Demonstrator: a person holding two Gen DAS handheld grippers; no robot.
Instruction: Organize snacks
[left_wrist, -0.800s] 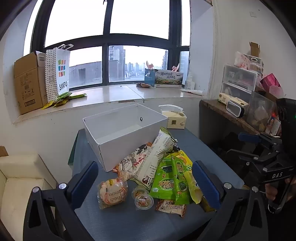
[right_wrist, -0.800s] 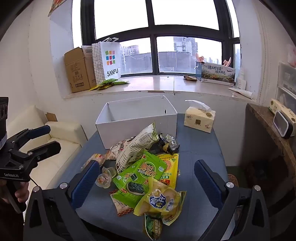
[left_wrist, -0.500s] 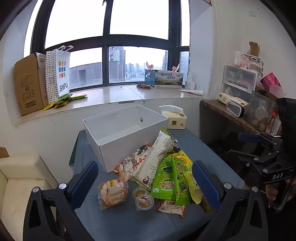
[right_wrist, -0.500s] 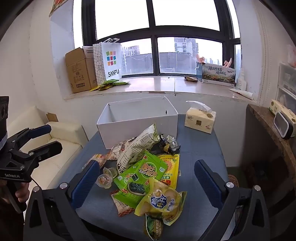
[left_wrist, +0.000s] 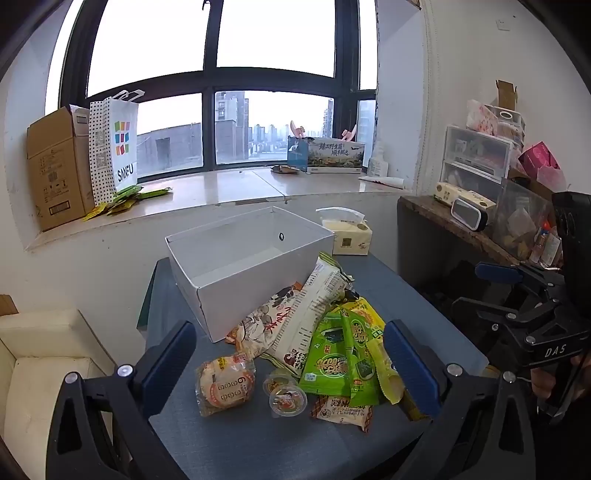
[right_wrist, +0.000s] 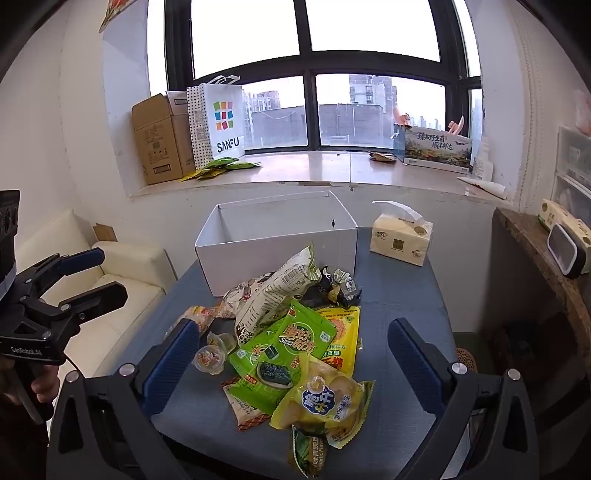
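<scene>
Left hand-held gripper (left_wrist: 288, 369) hangs wide open and empty over the round cracker pack (left_wrist: 225, 384). The snack pile (right_wrist: 295, 332) sits mid-worktop (right_wrist: 399, 295), just near of the white box (right_wrist: 277, 236), presumably its destination. Right hand-held gripper (right_wrist: 291, 365): also spread, holding nothing.

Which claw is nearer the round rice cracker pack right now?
Left. The left claw hangs just before the rice cracker pack; the right claw sits across the snack pile from it.

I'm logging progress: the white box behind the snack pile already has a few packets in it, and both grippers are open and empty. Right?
Not quite. The white box is still empty, as the left wrist view shows; every packet lies in the snack pile on the table. The rest holds.
</scene>
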